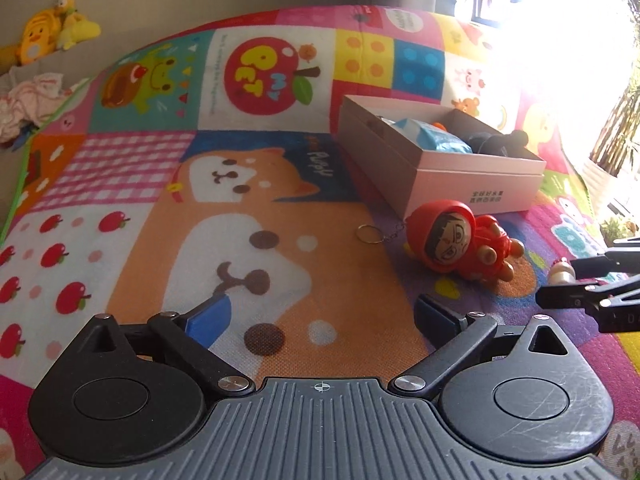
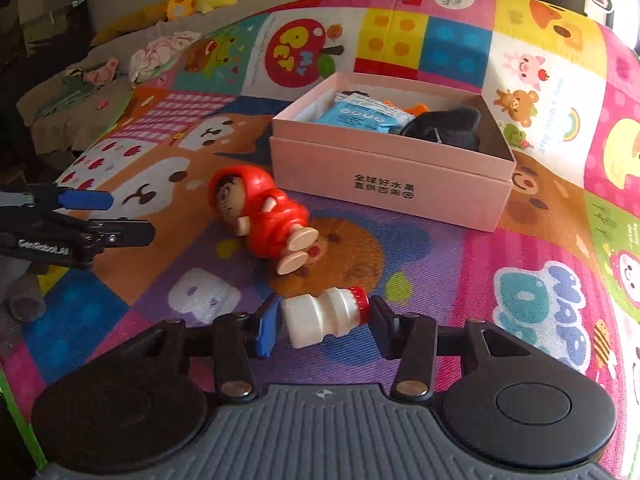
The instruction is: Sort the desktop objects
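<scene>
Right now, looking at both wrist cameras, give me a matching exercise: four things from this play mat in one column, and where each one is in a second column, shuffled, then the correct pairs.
Things:
1. small white bottle
2. red hooded doll
3. blue packet
4. key ring

Places:
A. inside the pink box
B. lying on the mat in front of the box
C. between the fingers of the right hand-held gripper
D. flat on the mat, on a chain leading to the doll

Pairs: 1-C, 2-B, 3-A, 4-D
</scene>
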Demonstrator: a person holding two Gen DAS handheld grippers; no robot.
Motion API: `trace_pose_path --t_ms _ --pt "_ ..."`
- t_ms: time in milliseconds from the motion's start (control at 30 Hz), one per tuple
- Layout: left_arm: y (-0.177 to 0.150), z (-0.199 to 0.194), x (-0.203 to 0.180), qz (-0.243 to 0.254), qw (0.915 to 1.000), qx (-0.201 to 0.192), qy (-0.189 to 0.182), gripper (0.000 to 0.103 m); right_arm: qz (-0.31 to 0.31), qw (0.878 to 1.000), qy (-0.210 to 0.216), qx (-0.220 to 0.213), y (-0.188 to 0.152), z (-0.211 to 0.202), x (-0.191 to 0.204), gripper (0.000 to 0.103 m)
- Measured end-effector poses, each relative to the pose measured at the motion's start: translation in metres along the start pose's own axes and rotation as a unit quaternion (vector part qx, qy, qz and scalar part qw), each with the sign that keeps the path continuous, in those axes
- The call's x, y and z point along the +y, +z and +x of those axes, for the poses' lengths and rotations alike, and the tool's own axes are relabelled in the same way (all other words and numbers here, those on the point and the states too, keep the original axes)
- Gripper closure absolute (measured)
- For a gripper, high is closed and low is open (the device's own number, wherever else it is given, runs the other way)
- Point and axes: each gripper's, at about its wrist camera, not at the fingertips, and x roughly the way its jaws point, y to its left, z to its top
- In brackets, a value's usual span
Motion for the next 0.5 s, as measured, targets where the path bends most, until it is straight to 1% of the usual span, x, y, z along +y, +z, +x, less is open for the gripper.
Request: trace_pose_path --t_ms 67,100,167,233,300,367,500 --pt "0.001 0.002 0.004 -0.013 0.9999 0.001 0.001 0.002 -0.026 0.999 0.026 -0.011 0.003 -0.006 0.02 0.056" --pt "0.002 0.002 0.004 -0.017 0.9999 0.002 0.001 0.002 -0.04 0.999 0.029 -0.021 0.004 -0.007 0.028 0.055" --pt "0.002 0.002 0.005 -0.02 0.9998 0.002 0.0 0.002 -0.066 0.996 0.027 -0.05 0.012 -0.011 0.041 0.039" --pt "0.0 0.0 0.005 -0.018 0.9998 0.001 -0.001 0.002 -0.073 0.995 0.025 -0.069 0.02 -0.011 0.044 0.038" --pt "-0.001 -0.001 0.006 -0.019 0.9998 0.001 0.001 0.002 -0.092 0.993 0.006 -0.078 0.03 -0.004 0.045 0.037" --pt "-0.003 0.001 0.008 -0.025 0.9997 0.006 0.002 0.002 -0.109 0.991 -0.012 -0.075 0.035 0.01 0.046 0.029" --pt "-0.005 0.002 0.006 -0.026 0.9996 0.011 -0.002 0.002 -0.106 0.993 -0.023 -0.035 0.039 0.045 0.038 0.028"
